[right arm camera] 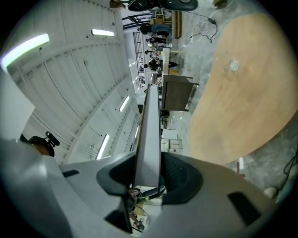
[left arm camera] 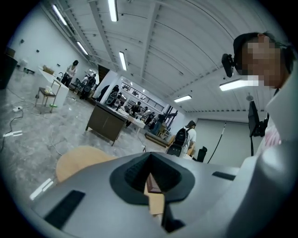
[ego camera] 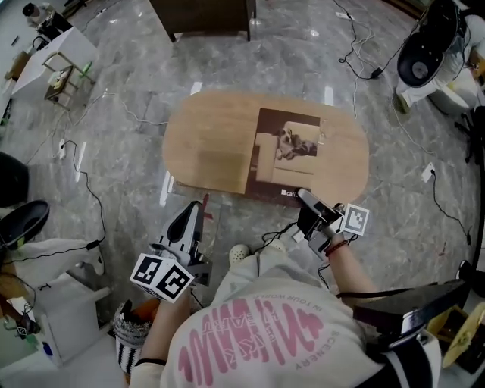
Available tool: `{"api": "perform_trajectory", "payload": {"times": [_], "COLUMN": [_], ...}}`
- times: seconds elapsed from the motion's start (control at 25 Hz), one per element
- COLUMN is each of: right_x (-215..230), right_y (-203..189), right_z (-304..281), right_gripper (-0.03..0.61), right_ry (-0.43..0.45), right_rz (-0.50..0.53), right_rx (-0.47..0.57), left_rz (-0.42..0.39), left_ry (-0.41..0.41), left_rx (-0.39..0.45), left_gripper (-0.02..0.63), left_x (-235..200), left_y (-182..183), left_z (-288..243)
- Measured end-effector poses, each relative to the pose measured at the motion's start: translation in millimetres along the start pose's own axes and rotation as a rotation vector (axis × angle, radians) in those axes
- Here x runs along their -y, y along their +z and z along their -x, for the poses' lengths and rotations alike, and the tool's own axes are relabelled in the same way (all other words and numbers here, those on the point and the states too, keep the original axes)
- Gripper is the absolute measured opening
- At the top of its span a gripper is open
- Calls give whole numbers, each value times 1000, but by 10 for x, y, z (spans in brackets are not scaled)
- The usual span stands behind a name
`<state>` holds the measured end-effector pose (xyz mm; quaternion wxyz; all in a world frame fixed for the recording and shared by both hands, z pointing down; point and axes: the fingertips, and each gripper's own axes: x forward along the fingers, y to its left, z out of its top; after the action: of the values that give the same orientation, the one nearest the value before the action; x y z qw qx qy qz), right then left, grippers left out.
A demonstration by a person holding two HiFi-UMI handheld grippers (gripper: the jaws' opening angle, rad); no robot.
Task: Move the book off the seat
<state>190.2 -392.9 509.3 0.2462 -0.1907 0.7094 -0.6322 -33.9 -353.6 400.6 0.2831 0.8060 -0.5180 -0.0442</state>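
A brown book [ego camera: 284, 155] with a dog picture on its cover lies on the right half of the oval wooden seat [ego camera: 204, 148]. My right gripper [ego camera: 305, 198] is shut on the book's near edge. In the right gripper view the book [right arm camera: 150, 125] runs edge-on as a grey slab between the jaws of the right gripper [right arm camera: 149, 175], with the seat [right arm camera: 242, 93] to the right. My left gripper [ego camera: 194, 210] hangs before the seat's front edge, apart from the book, its jaws together. In its own view the left gripper [left arm camera: 152, 182] holds nothing, and the seat [left arm camera: 77, 160] shows lower left.
Cables trail over the grey marble floor [ego camera: 114, 144]. A dark desk [ego camera: 204, 17] stands beyond the seat and a white machine [ego camera: 428, 53] at the far right. A black chair [ego camera: 19, 220] sits left, and white boxes [ego camera: 64, 303] at lower left.
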Motion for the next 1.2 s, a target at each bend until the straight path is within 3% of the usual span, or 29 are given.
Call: {"api": "perform_trajectory", "payload": {"times": [0.16, 0.56, 0.88, 1.2], "right_x": [352, 1320, 1582, 1791], "right_y": [-38, -201, -438, -404], "right_z": [55, 261, 343, 349], "right_gripper": [160, 160, 160, 160], "right_ry": [-26, -167, -234, -284], "right_rz": [-60, -154, -188, -200], "right_rx": [-11, -63, -114, -113], "left_rz": [46, 80, 95, 107], "left_ry": [59, 44, 95, 101], "left_rx": [-2, -13, -25, -31], "left_gripper": [8, 8, 8, 8], "left_x": [2, 227, 169, 137], "left_y": [-132, -424, -486, -504], "left_z": [86, 255, 403, 422]}}
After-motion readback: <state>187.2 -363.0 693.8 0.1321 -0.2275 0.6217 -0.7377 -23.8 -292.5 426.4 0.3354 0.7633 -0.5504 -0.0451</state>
